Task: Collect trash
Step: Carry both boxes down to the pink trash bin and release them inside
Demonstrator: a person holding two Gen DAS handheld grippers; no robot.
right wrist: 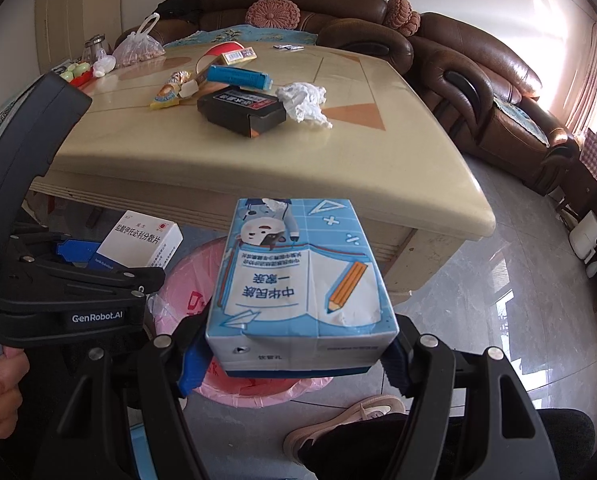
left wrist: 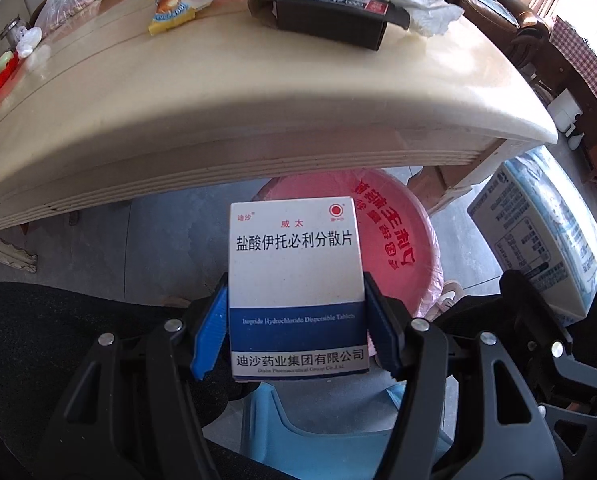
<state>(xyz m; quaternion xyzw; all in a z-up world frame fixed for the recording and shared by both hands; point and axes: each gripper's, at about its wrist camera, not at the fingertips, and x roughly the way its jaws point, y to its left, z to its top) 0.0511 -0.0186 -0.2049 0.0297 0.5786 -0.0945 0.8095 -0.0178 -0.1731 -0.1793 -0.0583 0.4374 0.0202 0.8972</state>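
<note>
From the left wrist view, the left gripper (left wrist: 296,320) has its jaws clamped on a white-and-blue cardboard medicine box (left wrist: 296,276), held upright, long axis pointing away from the jaws. The pink-lined round trash bin (left wrist: 394,240) lies just beyond and right of it, below the cream tabletop (left wrist: 218,128).

From the right wrist view, the right gripper (right wrist: 294,356) has its jaws closed on a light-blue printed drink carton (right wrist: 298,276), which hangs directly above the bin (right wrist: 186,280). By my judgement this hand is nearer to dropping.
</note>
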